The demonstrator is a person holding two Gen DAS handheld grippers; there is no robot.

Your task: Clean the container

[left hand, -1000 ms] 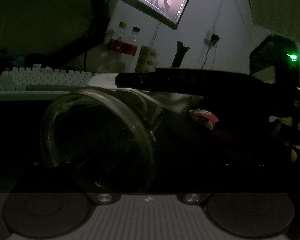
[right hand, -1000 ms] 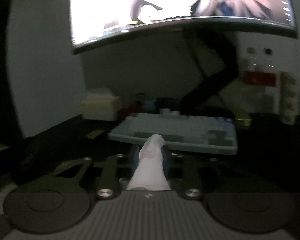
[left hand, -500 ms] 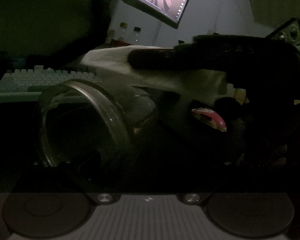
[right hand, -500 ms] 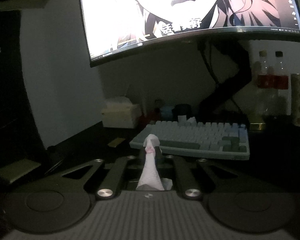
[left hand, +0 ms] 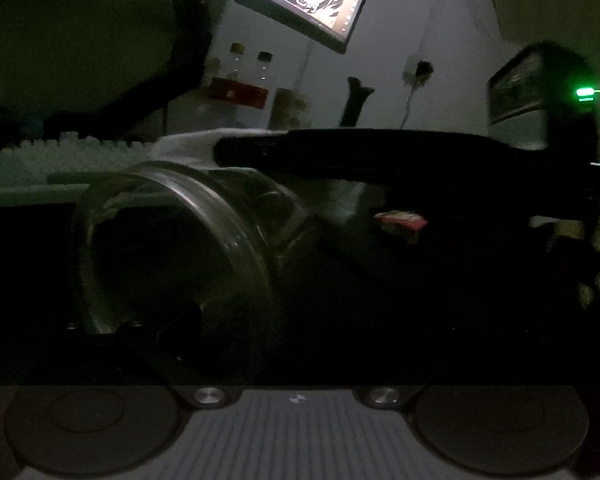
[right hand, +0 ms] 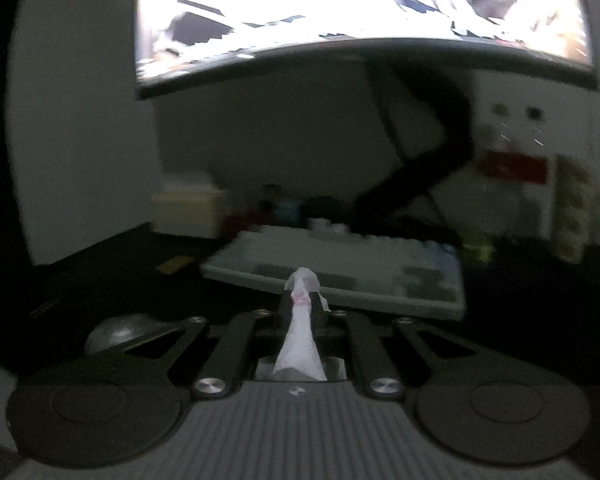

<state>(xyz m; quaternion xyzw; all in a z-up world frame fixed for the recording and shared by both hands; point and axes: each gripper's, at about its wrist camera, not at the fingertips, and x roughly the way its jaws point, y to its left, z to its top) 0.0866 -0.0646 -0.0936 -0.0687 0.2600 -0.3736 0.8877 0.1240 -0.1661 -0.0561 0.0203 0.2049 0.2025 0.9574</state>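
Note:
A clear glass jar [left hand: 180, 240] lies tilted in the left wrist view, its mouth facing the camera and to the left. My left gripper [left hand: 228, 316] is shut on it; one dark finger [left hand: 176, 320] shows at the jar's lower rim, the other is lost in shadow. My right gripper [left hand: 224, 148] reaches in from the right, level across the top of the jar's rim. It is shut on a white tissue [left hand: 180, 146] that drapes onto the rim. In the right wrist view the tissue [right hand: 300, 336] is pinched thin between the right gripper's [right hand: 302, 304] fingers.
A pale keyboard [right hand: 340, 264] lies behind the jar, under a lit curved monitor [right hand: 340, 8]. Two bottles [left hand: 248, 88] and a patterned cup [left hand: 292, 108] stand by the wall. A tissue box [right hand: 188, 216], a grey mouse [right hand: 116, 332] and a red packet [left hand: 400, 220] are on the dark desk.
The right gripper pinched the tissue tighter. It swung up with the tissue spread out, then came back down level across the jar's rim. The jar stayed put in the left gripper.

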